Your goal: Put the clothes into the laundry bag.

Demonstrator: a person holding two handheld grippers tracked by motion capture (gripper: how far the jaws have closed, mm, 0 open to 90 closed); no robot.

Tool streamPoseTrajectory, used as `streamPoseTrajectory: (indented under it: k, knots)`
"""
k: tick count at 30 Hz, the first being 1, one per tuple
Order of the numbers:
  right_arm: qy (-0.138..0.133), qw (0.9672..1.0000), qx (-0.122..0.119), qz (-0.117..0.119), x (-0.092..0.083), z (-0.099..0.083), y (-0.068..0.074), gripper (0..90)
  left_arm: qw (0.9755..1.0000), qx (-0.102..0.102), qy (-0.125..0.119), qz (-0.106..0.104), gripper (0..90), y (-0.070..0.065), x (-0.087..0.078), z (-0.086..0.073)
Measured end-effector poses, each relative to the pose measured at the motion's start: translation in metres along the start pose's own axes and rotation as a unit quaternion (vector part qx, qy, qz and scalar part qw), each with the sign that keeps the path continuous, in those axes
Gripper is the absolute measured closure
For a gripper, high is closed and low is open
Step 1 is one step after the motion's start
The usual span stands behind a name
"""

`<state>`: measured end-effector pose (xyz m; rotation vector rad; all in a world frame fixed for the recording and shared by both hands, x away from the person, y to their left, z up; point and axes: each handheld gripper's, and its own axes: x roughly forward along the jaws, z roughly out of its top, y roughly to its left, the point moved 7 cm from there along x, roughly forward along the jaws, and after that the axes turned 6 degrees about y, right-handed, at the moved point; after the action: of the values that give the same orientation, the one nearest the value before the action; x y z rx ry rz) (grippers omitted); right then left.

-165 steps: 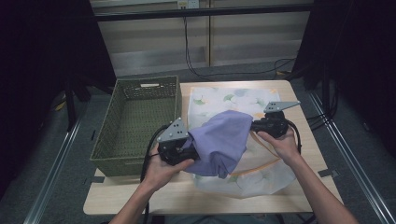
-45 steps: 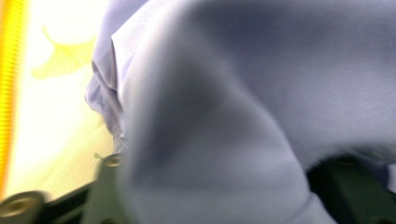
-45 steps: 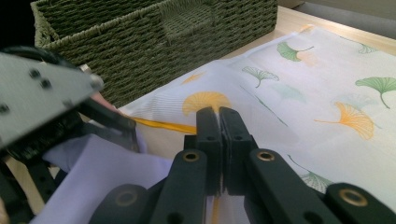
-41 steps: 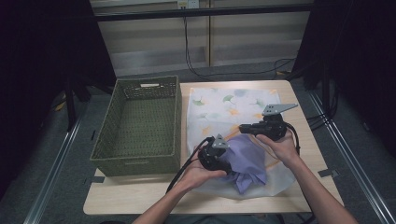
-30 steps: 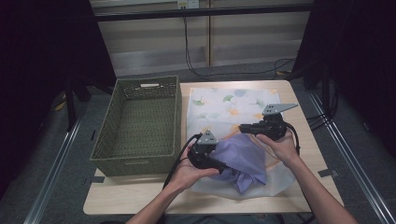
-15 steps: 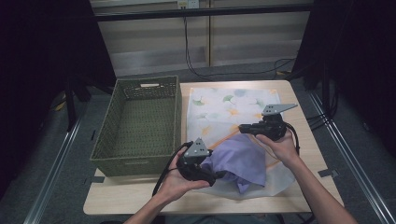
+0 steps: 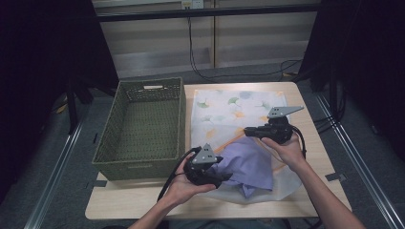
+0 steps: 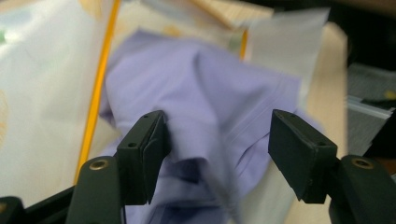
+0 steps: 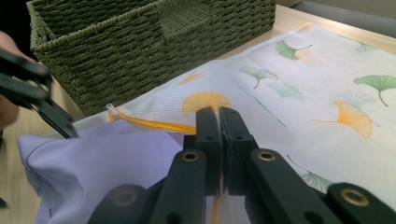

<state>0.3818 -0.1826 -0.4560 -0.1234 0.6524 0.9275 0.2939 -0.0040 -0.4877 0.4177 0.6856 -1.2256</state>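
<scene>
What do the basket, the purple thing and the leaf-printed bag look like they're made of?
Basket: woven olive rope or wicker, matte, coarse braided weave.
Purple garment: thin woven fabric, probably cotton, with soft folds and stitched seams.
Leaf-printed bag: sheer mesh, likely synthetic, semi-transparent, with an orange zipper.

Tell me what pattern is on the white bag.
Green and orange ginkgo leaves on the white bag, clearest in the right gripper view.

Matt lilac cloth [image 7: 248, 164], woven basket [image 7: 143, 126]
</scene>
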Motion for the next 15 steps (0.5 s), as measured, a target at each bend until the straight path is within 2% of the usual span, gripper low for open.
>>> streamPoseTrajectory:
  k: [1,2,4,8,10,11,13,14,15]
  knots:
    - [0.000,1.0000,0.000,0.000,0.000,0.000,0.000,87.6,0.9999,0.003,0.013,0.008,35.5,0.001,0.006,-0.003]
    - [0.000,1.0000,-0.001,0.000,0.000,0.000,0.000,87.6,0.9998,0.007,0.017,0.010,33.1,0.001,0.011,-0.005]
    - [0.000,1.0000,0.000,-0.002,0.000,0.000,0.000,87.6,0.9994,0.006,0.033,0.002,31.7,0.000,0.020,-0.010]
    - [0.006,1.0000,0.000,0.000,0.003,-0.002,0.000,87.6,0.9981,0.008,0.061,0.003,26.7,-0.001,0.035,-0.022]
    - [0.010,0.9999,-0.001,0.002,0.006,-0.003,0.001,87.5,0.9977,0.013,0.066,0.003,24.9,-0.002,0.039,-0.024]
    - [0.012,0.9999,-0.003,0.002,0.007,-0.003,0.002,87.5,0.9966,0.021,0.079,0.002,24.2,-0.001,0.038,-0.026]
    - [0.012,0.9999,-0.004,0.003,0.007,-0.003,0.003,87.5,0.9969,0.018,0.076,-0.005,22.3,-0.005,0.042,-0.027]
    - [0.011,0.9999,-0.003,0.004,0.007,-0.002,0.004,87.5,0.9960,0.023,0.086,0.001,22.2,-0.006,0.044,-0.029]
    - [0.011,0.9999,-0.004,0.004,0.007,-0.002,0.004,87.5,0.9957,0.025,0.089,-0.005,22.4,-0.007,0.046,-0.031]
